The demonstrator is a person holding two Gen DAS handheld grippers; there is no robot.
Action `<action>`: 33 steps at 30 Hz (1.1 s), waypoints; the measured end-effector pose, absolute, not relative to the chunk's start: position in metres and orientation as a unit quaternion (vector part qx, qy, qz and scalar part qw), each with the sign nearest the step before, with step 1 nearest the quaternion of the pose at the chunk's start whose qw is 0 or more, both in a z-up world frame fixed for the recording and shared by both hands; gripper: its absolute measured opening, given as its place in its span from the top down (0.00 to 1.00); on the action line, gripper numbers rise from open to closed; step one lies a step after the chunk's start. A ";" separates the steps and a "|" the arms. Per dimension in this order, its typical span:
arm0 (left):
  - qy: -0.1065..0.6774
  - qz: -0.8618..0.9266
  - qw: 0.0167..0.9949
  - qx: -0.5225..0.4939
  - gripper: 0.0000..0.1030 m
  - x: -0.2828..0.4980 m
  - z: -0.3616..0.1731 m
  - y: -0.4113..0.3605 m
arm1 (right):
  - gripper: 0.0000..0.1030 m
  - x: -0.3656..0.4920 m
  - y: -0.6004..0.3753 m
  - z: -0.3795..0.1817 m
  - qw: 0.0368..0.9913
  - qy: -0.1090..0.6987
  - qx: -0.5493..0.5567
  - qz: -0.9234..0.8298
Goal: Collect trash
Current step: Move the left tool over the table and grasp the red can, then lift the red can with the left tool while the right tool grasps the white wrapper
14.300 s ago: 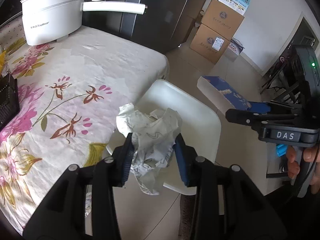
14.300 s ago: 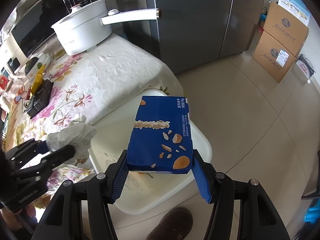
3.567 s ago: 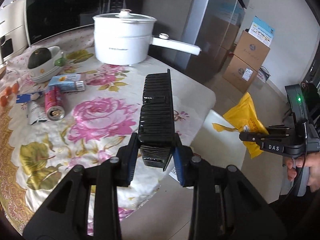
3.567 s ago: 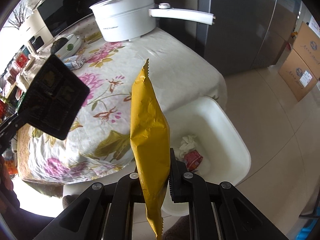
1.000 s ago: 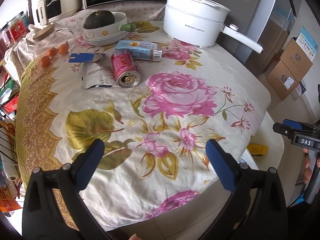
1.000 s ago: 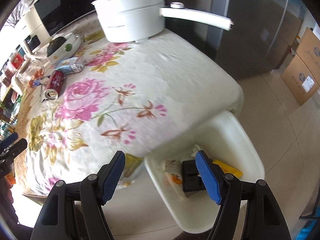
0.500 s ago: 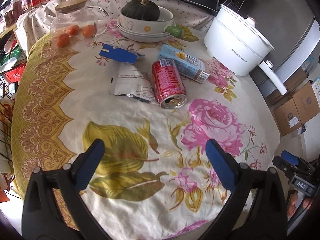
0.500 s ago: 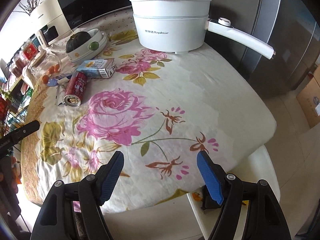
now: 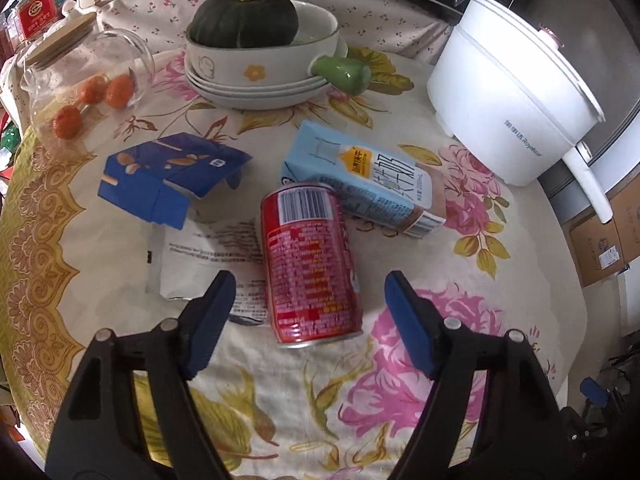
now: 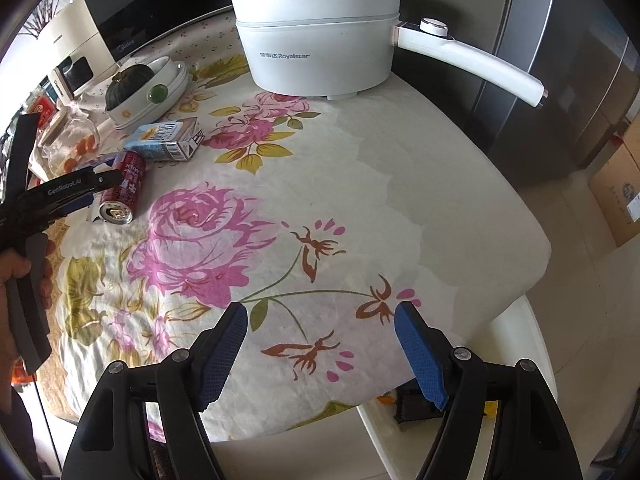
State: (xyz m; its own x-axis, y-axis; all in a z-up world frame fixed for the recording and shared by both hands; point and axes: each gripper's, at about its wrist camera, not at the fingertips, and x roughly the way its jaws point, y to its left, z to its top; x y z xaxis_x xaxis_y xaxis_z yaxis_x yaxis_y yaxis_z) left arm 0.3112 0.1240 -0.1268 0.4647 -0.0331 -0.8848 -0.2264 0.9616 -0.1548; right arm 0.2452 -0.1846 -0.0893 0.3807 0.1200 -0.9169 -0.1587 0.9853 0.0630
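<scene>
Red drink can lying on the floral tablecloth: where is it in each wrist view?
Left wrist: red drink can centre frame, between the open left gripper fingers.
Right wrist: can far left, mid-height.
Shared landmark: pale blue milk carton beside it.

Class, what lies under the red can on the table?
A white printed wrapper pokes out from under the can on its left; how far it runs beneath is hidden. Elsewhere, the floral tablecloth.

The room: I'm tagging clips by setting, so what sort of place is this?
Probably a home kitchen or dining corner: a floral-clothed table holds an electric pot, with a microwave and a fridge behind.
</scene>
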 end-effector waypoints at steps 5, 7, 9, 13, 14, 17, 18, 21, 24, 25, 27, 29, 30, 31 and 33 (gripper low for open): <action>0.529 0.056 0.837 -0.127 0.37 0.323 -0.140 0.122 | 0.25 0.248 -0.191 -0.095 0.825 0.559 -0.010 0.079; 0.534 0.055 0.835 -0.125 0.45 0.323 -0.143 0.119 | 0.25 0.247 -0.190 -0.095 0.825 0.560 -0.014 0.080; 0.531 0.049 0.836 -0.129 0.45 0.318 -0.142 0.118 | 0.25 0.246 -0.187 -0.095 0.825 0.559 -0.019 0.081; 0.524 0.034 0.840 -0.135 0.45 0.293 -0.138 0.119 | 0.25 0.241 -0.182 -0.093 0.825 0.558 -0.024 0.085; 0.521 0.031 0.841 -0.139 0.45 0.283 -0.137 0.121 | 0.25 0.239 -0.180 -0.092 0.826 0.557 -0.027 0.086; 0.516 0.017 0.843 -0.151 0.46 0.254 -0.131 0.129 | 0.25 0.231 -0.172 -0.088 0.827 0.553 -0.032 0.095; 0.511 0.013 0.845 -0.155 0.46 0.242 -0.128 0.132 | 0.25 0.227 -0.169 -0.086 0.829 0.550 -0.035 0.098; 0.508 0.012 0.846 -0.161 0.46 0.212 -0.118 0.144 | 0.25 0.220 -0.155 -0.083 0.831 0.544 -0.041 0.108; 0.502 0.012 0.846 -0.179 0.47 0.181 -0.103 0.161 | 0.25 0.212 -0.140 -0.087 0.825 0.548 -0.042 0.131; 0.500 0.012 0.847 -0.178 0.47 0.174 -0.099 0.165 | 0.24 0.209 -0.136 -0.090 0.822 0.551 -0.039 0.136; 0.493 0.015 0.852 -0.178 0.47 0.153 -0.091 0.178 | 0.24 0.204 -0.128 -0.099 0.814 0.562 -0.038 0.142; 0.491 0.008 0.848 -0.198 0.47 0.139 -0.094 0.192 | 0.24 0.202 -0.117 -0.109 0.810 0.567 -0.043 0.141; 0.494 0.003 0.844 -0.207 0.47 0.139 -0.097 0.196 | 0.24 0.202 -0.111 -0.113 0.809 0.569 -0.047 0.138; 0.496 -0.003 0.840 -0.219 0.47 0.135 -0.100 0.202 | 0.24 0.201 -0.106 -0.117 0.808 0.571 -0.050 0.138; 0.496 -0.015 0.836 -0.236 0.47 0.131 -0.101 0.209 | 0.24 0.198 -0.093 -0.125 0.804 0.574 -0.060 0.145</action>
State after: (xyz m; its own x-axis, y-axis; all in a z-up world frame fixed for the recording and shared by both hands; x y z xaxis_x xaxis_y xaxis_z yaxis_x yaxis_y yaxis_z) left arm 0.1307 0.2091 -0.1014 0.5084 -0.2586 -0.8214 -0.2094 0.8881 -0.4092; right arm 0.1982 -0.0927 -0.1247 0.2989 0.1635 -0.9402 -0.3022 0.9507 0.0693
